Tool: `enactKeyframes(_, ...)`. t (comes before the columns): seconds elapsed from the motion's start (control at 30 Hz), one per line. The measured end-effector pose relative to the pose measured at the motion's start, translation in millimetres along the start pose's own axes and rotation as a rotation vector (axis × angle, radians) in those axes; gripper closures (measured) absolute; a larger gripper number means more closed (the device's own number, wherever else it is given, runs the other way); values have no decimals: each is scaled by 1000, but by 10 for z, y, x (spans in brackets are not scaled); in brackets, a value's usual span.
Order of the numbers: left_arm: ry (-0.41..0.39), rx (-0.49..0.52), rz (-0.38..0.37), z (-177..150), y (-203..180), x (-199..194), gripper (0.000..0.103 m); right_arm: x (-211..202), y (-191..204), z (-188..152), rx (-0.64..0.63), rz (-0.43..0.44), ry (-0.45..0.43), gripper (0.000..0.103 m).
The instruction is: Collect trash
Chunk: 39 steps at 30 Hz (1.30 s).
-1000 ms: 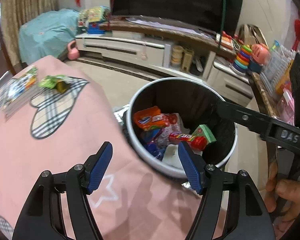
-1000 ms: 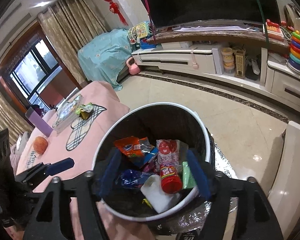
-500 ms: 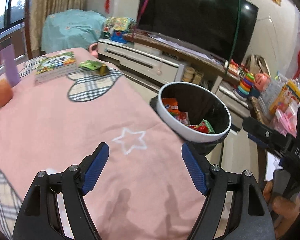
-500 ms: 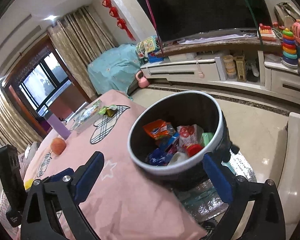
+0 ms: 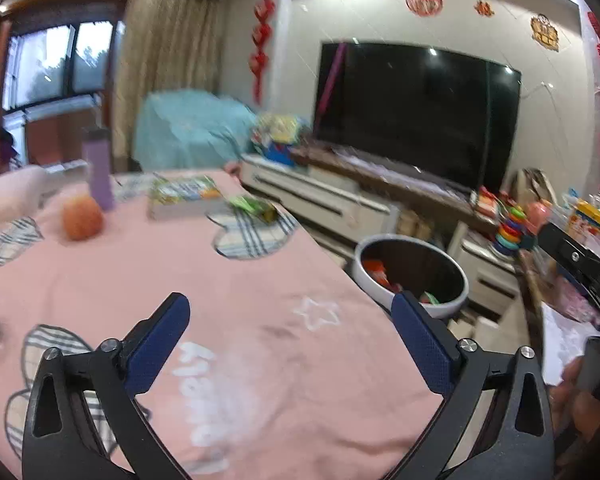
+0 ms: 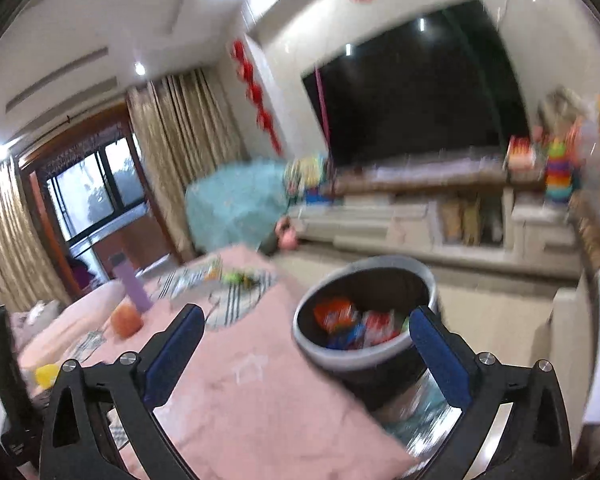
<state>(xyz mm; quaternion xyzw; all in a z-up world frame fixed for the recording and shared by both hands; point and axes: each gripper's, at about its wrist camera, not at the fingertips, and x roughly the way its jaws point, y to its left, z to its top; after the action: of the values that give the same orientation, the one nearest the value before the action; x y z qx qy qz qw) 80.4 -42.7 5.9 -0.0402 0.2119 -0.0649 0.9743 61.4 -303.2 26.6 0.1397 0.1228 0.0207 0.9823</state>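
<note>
Both grippers hang over the pink tabletop (image 5: 260,280) with nothing between their blue pads. Left gripper (image 5: 290,344): its jaws are opening and already stand wide, over the near part of the cloth where a white star is printed. Right gripper (image 6: 306,356): its jaws are also opening, spread wide, framing the near right edge of the tabletop and the trash bin (image 6: 364,320) beyond it.

That bin, round with a pale rim and dark inside, stands on the floor just off the right edge of the tabletop (image 6: 260,400). It holds several wrappers: an orange packet (image 6: 334,316), a red and white one and something blue beside it. In the left view the bin (image 5: 412,276) shows beyond the right pad.

A green wrapper (image 5: 252,206) lies at the far right corner of the tabletop, on a plaid heart patch, just beside a flat book (image 5: 184,196). Farther left along the far edge stand a purple bottle (image 5: 98,168) and an orange fruit (image 5: 82,218), close together. The green wrapper (image 6: 238,278) also shows in the right view, blurred.

A black TV (image 5: 416,116) hangs on the wall behind the bin, over a low white cabinet (image 5: 324,200).
</note>
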Motion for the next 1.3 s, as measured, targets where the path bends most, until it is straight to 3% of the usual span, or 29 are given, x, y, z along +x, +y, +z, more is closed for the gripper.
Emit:
enactKeyframes(0.17,-47,19,57,-119,14,-68,0,-36,125,-123,-79,-48,-35,0)
enactKeyframes(0.8,-82,20,195,-321,89,-224,0,-95,191,-403,-158,-129,-44,0)
enactKeyframes(1.3,-96,28,222,-334,98,-267,0,-50,166,-419,-151,-139,-28,0)
